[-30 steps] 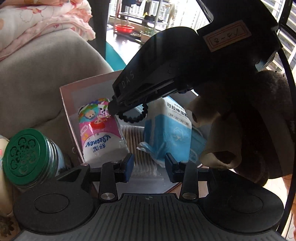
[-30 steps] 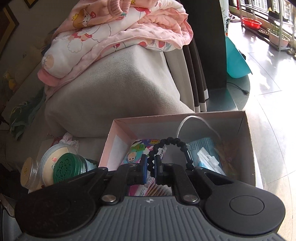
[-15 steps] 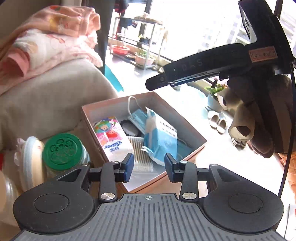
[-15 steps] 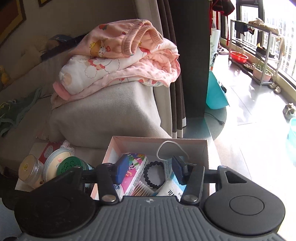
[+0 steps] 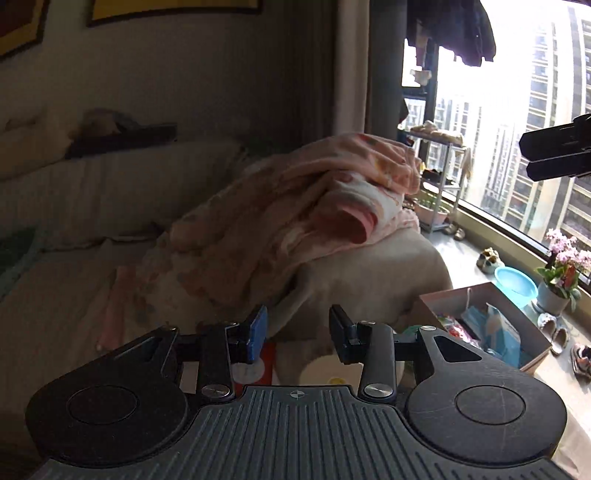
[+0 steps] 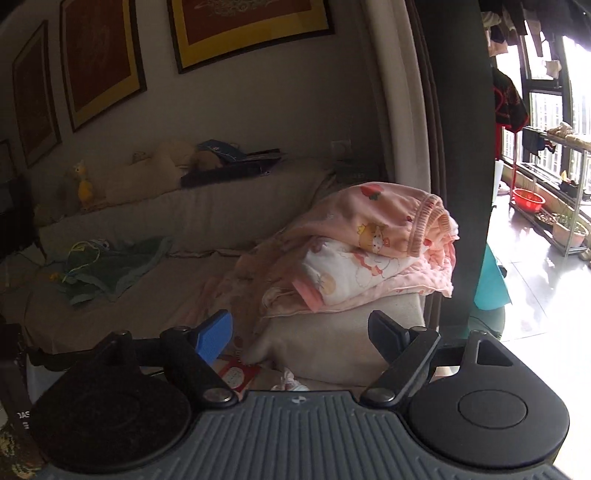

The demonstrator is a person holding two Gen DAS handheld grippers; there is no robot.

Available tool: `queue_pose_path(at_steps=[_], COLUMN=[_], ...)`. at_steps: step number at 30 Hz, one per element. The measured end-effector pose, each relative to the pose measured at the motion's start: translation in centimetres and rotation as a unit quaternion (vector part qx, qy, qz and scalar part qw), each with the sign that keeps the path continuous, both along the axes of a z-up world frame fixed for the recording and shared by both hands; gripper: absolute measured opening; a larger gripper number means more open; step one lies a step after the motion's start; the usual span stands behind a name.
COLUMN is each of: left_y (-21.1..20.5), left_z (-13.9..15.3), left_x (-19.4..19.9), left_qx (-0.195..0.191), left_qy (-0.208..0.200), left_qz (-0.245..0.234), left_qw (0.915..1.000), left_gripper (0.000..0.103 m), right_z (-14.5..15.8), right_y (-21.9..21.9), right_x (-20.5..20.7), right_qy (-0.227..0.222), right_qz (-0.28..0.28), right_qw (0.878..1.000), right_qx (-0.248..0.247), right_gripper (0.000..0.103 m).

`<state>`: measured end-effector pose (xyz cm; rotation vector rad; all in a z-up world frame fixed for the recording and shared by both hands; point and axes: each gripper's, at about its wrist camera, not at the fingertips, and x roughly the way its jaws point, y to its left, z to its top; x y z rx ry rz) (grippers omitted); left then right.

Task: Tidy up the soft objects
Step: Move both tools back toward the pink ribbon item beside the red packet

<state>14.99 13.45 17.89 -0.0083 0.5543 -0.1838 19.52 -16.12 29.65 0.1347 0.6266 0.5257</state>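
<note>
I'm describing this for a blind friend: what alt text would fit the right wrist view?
The right gripper hangs open and empty, aimed at a pile of folded pink children's clothes and blankets on a beige sofa arm. Behind lie the sofa seat with a green cloth, framed pictures on the wall, and a bright window at right.

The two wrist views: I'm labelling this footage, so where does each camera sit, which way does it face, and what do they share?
Left wrist: on the left gripper, jaws apart and empty; faces the sofa arm and pink blankets, box at right; the right gripper's tip shows.
Right wrist: on the right gripper, jaws wide, just opened, empty; faces the sofa and framed pictures.
Shared: the blankets, sofa and window.
</note>
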Motion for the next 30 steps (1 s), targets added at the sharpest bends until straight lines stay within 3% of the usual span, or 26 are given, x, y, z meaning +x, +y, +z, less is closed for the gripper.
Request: queue_pose_path(at_steps=[4, 7, 10, 14, 22, 25, 27, 30], left_y=[5.0, 6.3, 6.7, 6.9, 6.7, 6.6, 6.0, 4.1], left_z=[-4.8, -9.1, -12.0, -14.8, -15.5, -14.2, -12.8, -11.1], left_x=[4.4, 8.6, 12.1, 15.5, 15.2, 14.3, 14.2, 15.2], left_qx=[-0.025, -0.054, -0.081, -0.077, -0.076, -0.09, -0.115, -0.158], left_qy=[0.078, 0.128, 0.155, 0.173, 0.171, 0.157, 0.163, 0.202], left_qz=[0.042, 0.025, 0.005, 0.001, -0.023, -0.035, -0.059, -0.076], left_qw=[0.9957, 0.99, 0.9846, 0.982, 0.9821, 0.983, 0.9782, 0.9636], left_gripper=[0.042, 0.042, 0.042, 0.042, 0.042, 0.042, 0.042, 0.042], right_z=[-1.7, -3.7, -5.7, -8.7, -13.9, -15.3, -15.7, -14.8], right_y=[4.8, 6.8, 7.5, 7.0, 7.8, 8.9, 9.2, 8.5], right_x=[2.7, 4.8, 6.3, 7.9, 11.9, 12.9, 13.1, 12.5], right_qy=[0.036, 0.05, 0.063, 0.11, 0.172, 0.188, 0.191, 0.171], right_qz=[0.038, 0.046, 0.055, 0.059, 0.031, 0.03, 0.029, 0.022], right_qw=[0.998, 0.996, 0.994, 0.989, 0.977, 0.973, 0.972, 0.976], right_qx=[-0.018, -0.049, -0.073, -0.083, -0.122, -0.134, -0.131, -0.137], right_gripper=[0.081, 0.081, 0.081, 0.081, 0.079, 0.067, 0.065, 0.065])
